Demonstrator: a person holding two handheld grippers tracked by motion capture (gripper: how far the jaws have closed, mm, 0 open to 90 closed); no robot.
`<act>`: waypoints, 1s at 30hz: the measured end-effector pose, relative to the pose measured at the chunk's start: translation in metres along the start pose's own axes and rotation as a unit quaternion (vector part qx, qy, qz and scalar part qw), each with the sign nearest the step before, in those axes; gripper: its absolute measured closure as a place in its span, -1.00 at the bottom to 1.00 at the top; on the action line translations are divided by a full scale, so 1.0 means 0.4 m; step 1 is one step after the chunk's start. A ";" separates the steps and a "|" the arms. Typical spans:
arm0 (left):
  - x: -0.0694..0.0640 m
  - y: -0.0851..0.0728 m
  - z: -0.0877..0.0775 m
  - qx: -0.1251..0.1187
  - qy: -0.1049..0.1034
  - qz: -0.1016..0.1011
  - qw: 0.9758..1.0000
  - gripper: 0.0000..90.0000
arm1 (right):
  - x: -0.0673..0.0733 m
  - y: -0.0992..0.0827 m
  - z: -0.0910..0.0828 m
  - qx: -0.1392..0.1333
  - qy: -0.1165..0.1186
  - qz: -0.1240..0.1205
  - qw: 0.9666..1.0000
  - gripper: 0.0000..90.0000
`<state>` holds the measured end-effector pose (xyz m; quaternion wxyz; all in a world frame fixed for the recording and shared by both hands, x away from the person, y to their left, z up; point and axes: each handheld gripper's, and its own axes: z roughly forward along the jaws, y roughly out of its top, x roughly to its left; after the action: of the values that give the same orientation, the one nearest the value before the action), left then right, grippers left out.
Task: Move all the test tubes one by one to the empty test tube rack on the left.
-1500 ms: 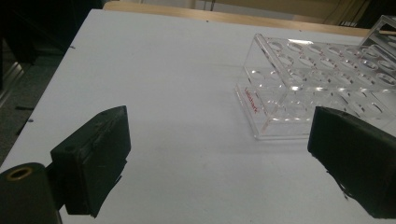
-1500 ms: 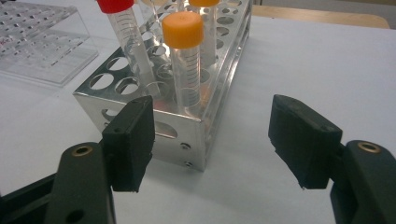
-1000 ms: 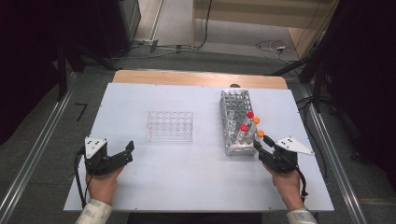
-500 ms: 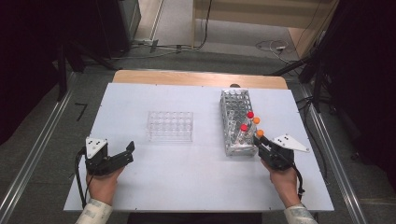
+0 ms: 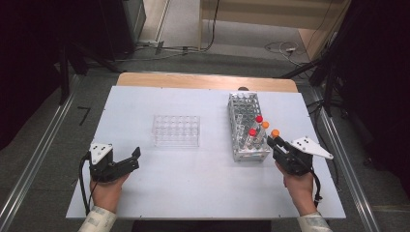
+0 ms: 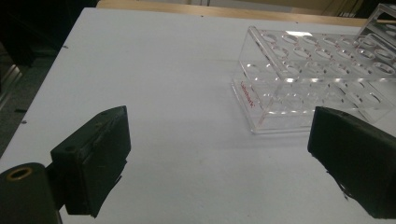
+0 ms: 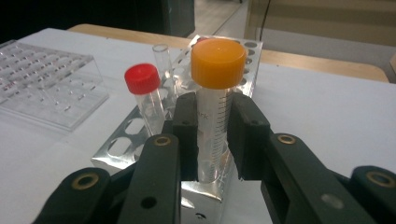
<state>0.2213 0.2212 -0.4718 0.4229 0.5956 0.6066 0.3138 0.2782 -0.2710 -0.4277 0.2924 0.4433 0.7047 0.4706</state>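
Gripping the orange-capped tube (image 7: pixel 215 116) just below its cap, right gripper (image 7: pixel 214 135) has its fingers clamped on the tube's clear wall, cap left free so the tube can lift straight out of the metal rack (image 5: pixel 247 126). Tube stands upright at the rack's near right corner. Left gripper (image 5: pixel 126 162) rests with fingers apart, well left of the rack, facing the empty clear rack (image 6: pixel 322 79), likely the destination.

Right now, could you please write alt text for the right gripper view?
The right gripper is shut on an orange-capped tube standing in the near corner of a metal rack. A red-capped tube stands behind it, and an empty clear rack lies farther left.
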 end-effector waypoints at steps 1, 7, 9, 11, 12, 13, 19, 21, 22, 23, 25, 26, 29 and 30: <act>0.000 0.000 0.000 0.000 0.000 0.000 1.000 -0.86 | 0.000 0.004 -0.005 -0.003 0.001 0.001 1.000 0.59; -0.013 -0.001 0.003 0.005 -0.003 0.016 1.000 -0.86 | 0.006 0.023 -0.030 -0.017 0.008 0.000 1.000 0.59; -0.020 -0.001 0.005 0.005 -0.007 0.021 1.000 -0.86 | 0.011 0.026 -0.036 -0.021 0.011 -0.001 1.000 0.59; -0.022 0.000 0.005 0.005 -0.007 0.022 1.000 -0.86 | 0.015 0.030 -0.042 -0.025 0.014 -0.002 1.000 0.59; -0.024 0.000 0.005 0.005 -0.009 0.023 1.000 -0.86 | 0.017 0.031 -0.044 -0.025 0.016 -0.002 1.000 0.59; -0.027 0.000 0.006 0.006 -0.011 0.025 1.000 -0.86 | 0.020 0.031 -0.045 -0.024 0.018 -0.004 1.000 0.59; -0.035 0.000 0.009 0.009 -0.013 0.034 0.999 -0.86 | 0.038 0.028 -0.050 -0.018 0.028 -0.012 0.999 0.59; -0.036 0.000 0.009 0.008 -0.013 0.034 0.999 -0.86 | 0.043 0.027 -0.051 -0.017 0.032 -0.012 0.999 0.59; -0.037 0.001 0.009 0.008 -0.014 0.033 0.999 -0.86 | 0.045 0.027 -0.051 -0.016 0.034 -0.013 0.999 0.59; -0.037 0.001 0.009 0.008 -0.015 0.034 0.999 -0.86 | 0.047 0.026 -0.052 -0.015 0.035 -0.015 0.999 0.59; -0.038 0.001 0.009 0.009 -0.014 0.035 0.999 -0.86 | 0.053 0.024 -0.052 -0.013 0.039 -0.014 0.999 0.59; -0.039 0.001 0.009 0.010 -0.014 0.037 0.999 -0.86 | 0.055 0.023 -0.053 -0.012 0.041 -0.015 0.999 0.59; -0.041 0.000 0.010 0.010 -0.016 0.038 0.999 -0.86 | 0.064 0.022 -0.054 -0.011 0.047 -0.019 0.999 0.59; -0.042 0.001 0.010 0.010 -0.016 0.040 0.999 -0.86 | 0.068 0.021 -0.054 -0.010 0.049 -0.019 0.999 0.59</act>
<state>0.2238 0.2042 -0.4711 0.4135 0.6284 0.5788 0.3148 0.2513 -0.2539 -0.4113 0.2703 0.4034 0.7217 0.4933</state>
